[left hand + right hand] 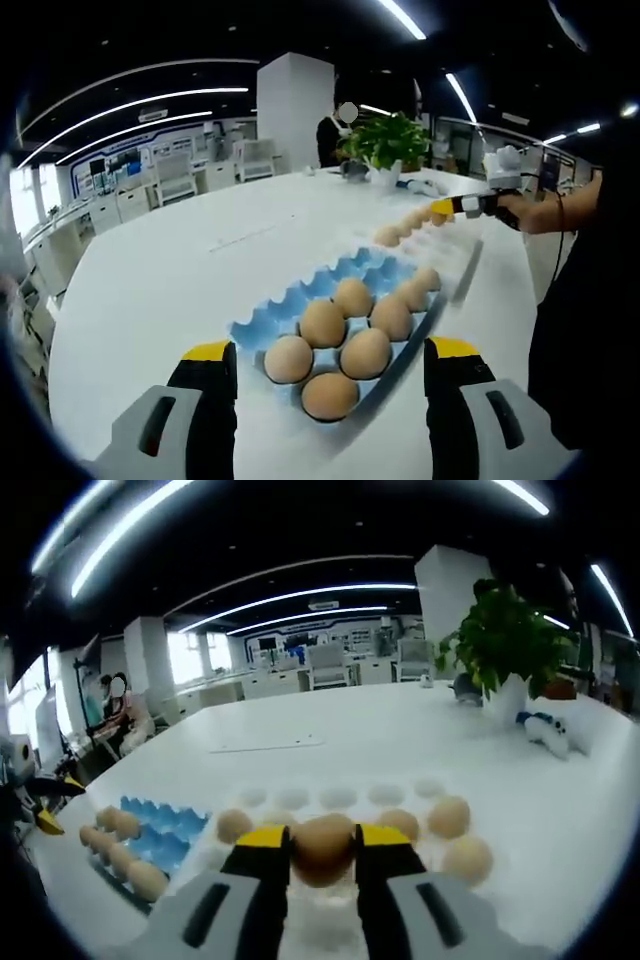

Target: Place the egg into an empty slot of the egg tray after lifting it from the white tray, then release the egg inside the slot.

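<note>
The right gripper (pixel 322 852) clamps an egg (pixel 322 848) over the white tray (pixel 340 798), seemingly just lifted. The left gripper (pixel 330 372) hangs wide open above the blue egg tray (pixel 300 296), whose far slots lie empty beside bare table (pixel 160 280).

White table (pixel 170 270) carries the blue egg tray (pixel 300 296), with the white tray (pixel 340 798) just beside it on its far side in the left gripper view. Well beyond the blue egg tray stands a potted plant (pixel 505 645) in a white pot, a small white-and-blue object (pixel 548 730) beside it. A flat thin white strip (pixel 265 745) lies on the open surface away from the blue egg tray.
</note>
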The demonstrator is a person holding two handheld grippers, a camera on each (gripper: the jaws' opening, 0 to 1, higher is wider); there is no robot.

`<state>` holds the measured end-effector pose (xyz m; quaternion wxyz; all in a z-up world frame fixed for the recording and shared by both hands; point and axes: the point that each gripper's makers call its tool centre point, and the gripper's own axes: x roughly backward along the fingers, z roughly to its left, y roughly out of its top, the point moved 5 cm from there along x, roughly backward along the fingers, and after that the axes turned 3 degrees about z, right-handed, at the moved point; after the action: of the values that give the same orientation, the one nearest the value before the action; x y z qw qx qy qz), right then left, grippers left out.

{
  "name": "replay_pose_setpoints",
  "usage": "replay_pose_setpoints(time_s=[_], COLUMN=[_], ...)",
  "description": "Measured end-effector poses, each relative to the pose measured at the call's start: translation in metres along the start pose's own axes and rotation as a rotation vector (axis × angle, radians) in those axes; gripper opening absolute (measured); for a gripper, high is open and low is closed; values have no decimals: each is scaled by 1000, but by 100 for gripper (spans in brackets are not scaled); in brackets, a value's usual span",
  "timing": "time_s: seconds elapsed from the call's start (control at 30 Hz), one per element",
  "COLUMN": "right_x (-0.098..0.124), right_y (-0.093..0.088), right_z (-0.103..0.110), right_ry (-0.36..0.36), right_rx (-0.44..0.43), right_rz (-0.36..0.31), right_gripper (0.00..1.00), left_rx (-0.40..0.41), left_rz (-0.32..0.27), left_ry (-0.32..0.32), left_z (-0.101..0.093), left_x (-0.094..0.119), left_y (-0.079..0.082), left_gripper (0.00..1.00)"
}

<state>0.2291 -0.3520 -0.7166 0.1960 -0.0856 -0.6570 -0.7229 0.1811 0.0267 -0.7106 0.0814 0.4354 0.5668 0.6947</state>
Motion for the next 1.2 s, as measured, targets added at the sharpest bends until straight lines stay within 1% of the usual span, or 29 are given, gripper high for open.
replay_pose_setpoints(time_s=[0.03, 0.17, 0.27, 0.5, 0.57, 0.6, 0.67, 0.77, 0.8, 0.83, 0.87, 0.9, 0.97, 1.03, 1.2], right_x=[-2, -5, -7, -13, -15, -18, -20, -25, -26, -28, -29, -31, -34, -38, -43], right_y=[0, 0, -1, -4, -4, -4, -5, -6, -6, -7, -6, -5, -5, -6, -9], right_z=[7, 22, 31, 57, 61, 67, 75, 95, 97, 104, 108, 115, 123, 130, 147], right_ry=[23, 57, 86, 155, 178, 199, 217, 273, 281, 301, 308, 333, 348, 368, 409], right_rx=[-3, 18, 7, 20, 20, 25, 29, 44, 45, 53, 57, 60, 76, 70, 86], right_rz=[4, 10, 12, 26, 27, 32, 33, 39, 41, 51, 45, 49, 43, 52, 63], right_gripper=[25, 25, 25, 25, 25, 25, 25, 25, 25, 25, 25, 25, 25, 25, 25], left_rx=[-1, -1, -2, -1, -1, -2, -2, 0, 1, 1, -1, -1, 0, 3, 3], left_rz=[1, 4, 2, 2, 2, 2, 2, 5, 4, 4, 4, 3, 3, 2, 5], left_ry=[0, -1, 1, 0, -1, 0, -2, 0, -1, -1, 0, 0, 1, 1, -1], left_z=[0, 0, 0, 0, 0, 0, -1, -1, -1, -1, 0, 0, 0, 0, -1], left_x=[0, 0, 0, -1, -1, -1, -1, -1, -1, -1, -1, -1, -1, -1, -1], left_y=[0, 0, 0, 1, 1, 1, 1, 1, 1, 1, 1, 1, 1, 1, 0], left_gripper=[76, 76, 76, 76, 76, 76, 76, 76, 76, 76, 76, 76, 76, 76, 76])
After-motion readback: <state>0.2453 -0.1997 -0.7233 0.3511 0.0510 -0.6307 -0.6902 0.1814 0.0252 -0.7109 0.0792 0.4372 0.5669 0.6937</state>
